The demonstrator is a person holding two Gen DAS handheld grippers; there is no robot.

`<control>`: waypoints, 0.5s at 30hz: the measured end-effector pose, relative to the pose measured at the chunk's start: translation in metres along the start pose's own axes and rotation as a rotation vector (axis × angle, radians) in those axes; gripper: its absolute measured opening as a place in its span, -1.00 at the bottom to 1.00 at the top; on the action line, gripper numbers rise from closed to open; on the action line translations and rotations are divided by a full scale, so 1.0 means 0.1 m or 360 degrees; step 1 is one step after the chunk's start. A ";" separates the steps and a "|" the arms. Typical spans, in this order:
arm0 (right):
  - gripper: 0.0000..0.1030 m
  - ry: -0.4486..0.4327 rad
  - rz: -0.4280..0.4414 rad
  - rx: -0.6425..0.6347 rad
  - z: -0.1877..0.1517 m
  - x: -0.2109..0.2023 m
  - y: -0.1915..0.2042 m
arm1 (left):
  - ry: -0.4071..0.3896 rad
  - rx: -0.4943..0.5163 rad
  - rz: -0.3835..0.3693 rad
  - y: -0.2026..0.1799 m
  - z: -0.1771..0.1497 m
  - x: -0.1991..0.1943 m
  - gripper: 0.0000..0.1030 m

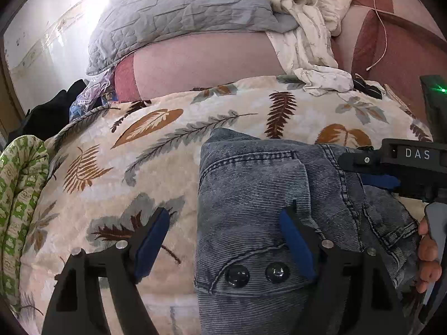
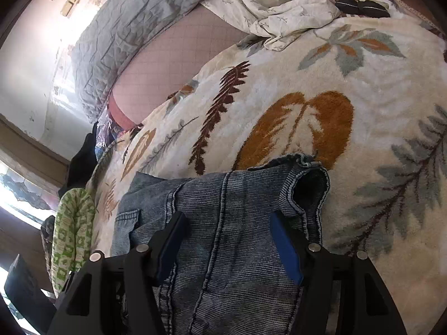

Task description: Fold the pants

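Partly, pants [image 1: 251, 195] under gripper frames

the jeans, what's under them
The folded jeans lie on a cream leaf-print blanket, which shows all around them. What the denim covers, and whatever lies beneath the blanket there, is hidden.

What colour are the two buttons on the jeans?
Black and glossy; the two buttons show best in the left wrist view.

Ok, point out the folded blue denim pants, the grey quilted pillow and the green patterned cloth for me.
Folded blue denim pants [image 1: 251, 184]: left wrist view, on the upper folded panel.
Grey quilted pillow [image 1: 178, 8]: left wrist view, on its top face.
Green patterned cloth [image 2: 74, 223]: right wrist view, on its middle.
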State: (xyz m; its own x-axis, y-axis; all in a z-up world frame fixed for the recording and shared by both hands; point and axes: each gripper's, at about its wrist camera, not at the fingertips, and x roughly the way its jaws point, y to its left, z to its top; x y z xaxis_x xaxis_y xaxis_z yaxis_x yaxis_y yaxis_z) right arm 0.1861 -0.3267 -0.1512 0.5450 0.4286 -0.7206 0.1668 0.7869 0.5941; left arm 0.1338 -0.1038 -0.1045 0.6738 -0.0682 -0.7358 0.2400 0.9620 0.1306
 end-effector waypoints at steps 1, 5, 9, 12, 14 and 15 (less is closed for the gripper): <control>0.29 0.0003 -0.0002 0.0001 0.00 0.00 0.00 | 0.0002 -0.0005 0.0000 0.00 0.00 0.01 0.59; 0.29 0.0012 -0.0003 0.0012 -0.02 0.00 -0.03 | 0.0012 -0.0014 0.0005 0.00 -0.02 0.03 0.60; 0.29 0.0019 -0.0011 0.0012 -0.03 -0.01 -0.03 | 0.0034 -0.0010 0.0015 -0.01 -0.03 0.06 0.61; 0.29 0.0030 -0.0010 0.0014 -0.05 -0.02 -0.05 | 0.0058 -0.0001 0.0020 -0.02 -0.04 0.10 0.61; 0.29 0.0040 -0.0012 0.0013 -0.06 -0.04 -0.07 | 0.0092 -0.0002 0.0016 -0.02 -0.05 0.14 0.62; 0.29 0.0047 -0.0012 0.0012 -0.06 -0.04 -0.08 | 0.0111 -0.0008 0.0009 -0.01 -0.05 0.16 0.62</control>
State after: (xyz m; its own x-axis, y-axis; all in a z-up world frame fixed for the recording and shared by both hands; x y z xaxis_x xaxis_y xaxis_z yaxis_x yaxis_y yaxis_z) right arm 0.1774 -0.3316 -0.1549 0.5195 0.4355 -0.7351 0.1771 0.7868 0.5913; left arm 0.1407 -0.1049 -0.1204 0.6247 -0.0442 -0.7797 0.2325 0.9636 0.1317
